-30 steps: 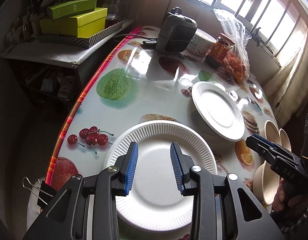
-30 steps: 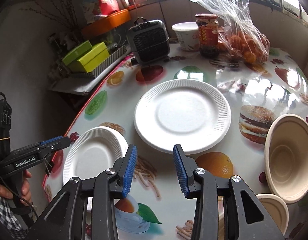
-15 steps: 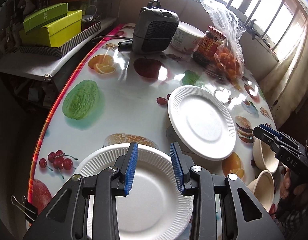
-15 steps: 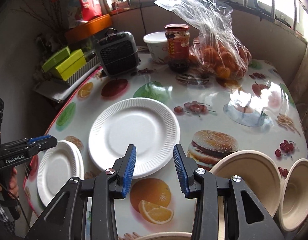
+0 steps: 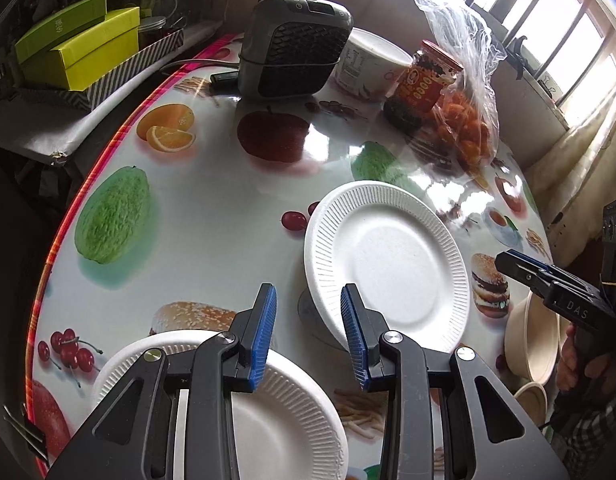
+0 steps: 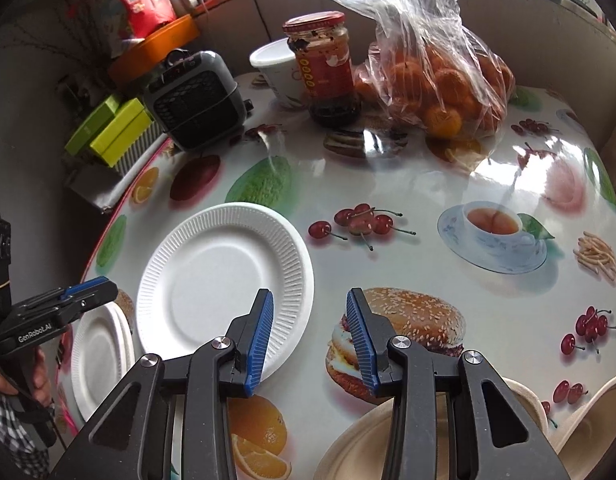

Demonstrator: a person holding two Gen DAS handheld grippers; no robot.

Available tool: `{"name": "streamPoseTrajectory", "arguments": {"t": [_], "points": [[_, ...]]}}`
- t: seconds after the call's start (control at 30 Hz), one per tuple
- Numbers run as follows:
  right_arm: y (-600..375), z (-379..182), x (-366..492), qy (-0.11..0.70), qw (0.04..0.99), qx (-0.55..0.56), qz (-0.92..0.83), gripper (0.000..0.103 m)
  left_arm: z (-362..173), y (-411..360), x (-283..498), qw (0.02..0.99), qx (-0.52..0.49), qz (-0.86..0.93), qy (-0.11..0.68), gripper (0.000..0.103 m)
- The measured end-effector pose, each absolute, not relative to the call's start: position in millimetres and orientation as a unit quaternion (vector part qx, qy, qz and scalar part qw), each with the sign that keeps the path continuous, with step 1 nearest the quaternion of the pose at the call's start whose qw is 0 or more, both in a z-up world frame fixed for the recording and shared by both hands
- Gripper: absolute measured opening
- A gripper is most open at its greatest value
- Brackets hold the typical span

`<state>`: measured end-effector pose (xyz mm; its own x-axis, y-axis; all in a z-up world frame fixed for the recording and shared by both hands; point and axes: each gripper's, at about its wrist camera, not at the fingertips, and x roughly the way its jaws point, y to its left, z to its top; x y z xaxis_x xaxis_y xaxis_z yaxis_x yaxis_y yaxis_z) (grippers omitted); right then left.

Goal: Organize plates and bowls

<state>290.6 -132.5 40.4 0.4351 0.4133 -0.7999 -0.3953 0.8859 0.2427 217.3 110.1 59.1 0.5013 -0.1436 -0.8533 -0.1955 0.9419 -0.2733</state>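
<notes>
Both grippers are spread apart and empty: the left gripper (image 5: 308,328) hangs over the near rim of a white paper plate (image 5: 267,412) at the table's edge, and the right gripper (image 6: 310,336) hangs between a second white plate (image 6: 223,280) and the printed burger. The fruit-print table (image 5: 211,200) carries everything. That second plate lies flat near the middle, apart from the first. Beige bowls (image 6: 360,452) sit at the near right edge, under the right gripper. At the far side stand a grey fan heater (image 5: 293,40), a bag of oranges (image 6: 436,80), a white tub (image 6: 277,70) and a red-lidded jar (image 6: 326,68)
</notes>
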Motion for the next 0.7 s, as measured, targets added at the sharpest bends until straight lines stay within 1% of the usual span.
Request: {"name": "streamPoseTrajectory", "arguments": {"t": [0.17, 0.6, 0.7], "points": [[-123.3, 31.7, 297.0, 0.489, 0.836, -0.007, 0.250, 0.038, 53.6, 108.6, 223.6, 0.847, -0.181, 0.022, 0.500, 0.035], [-117.2, 14.8, 309.3, 0.514, 0.818, 0.019, 0.259, 0.035, 41.2, 113.3, 237.1, 0.837, -0.182, 0.027, 0.516, 0.035], [-117.1, 9.7, 311.2, 0.524, 0.811, 0.024, 0.258, 0.032, 36.2, 115.2, 241.0, 0.832, -0.187, 0.025, 0.522, 0.035]]}}
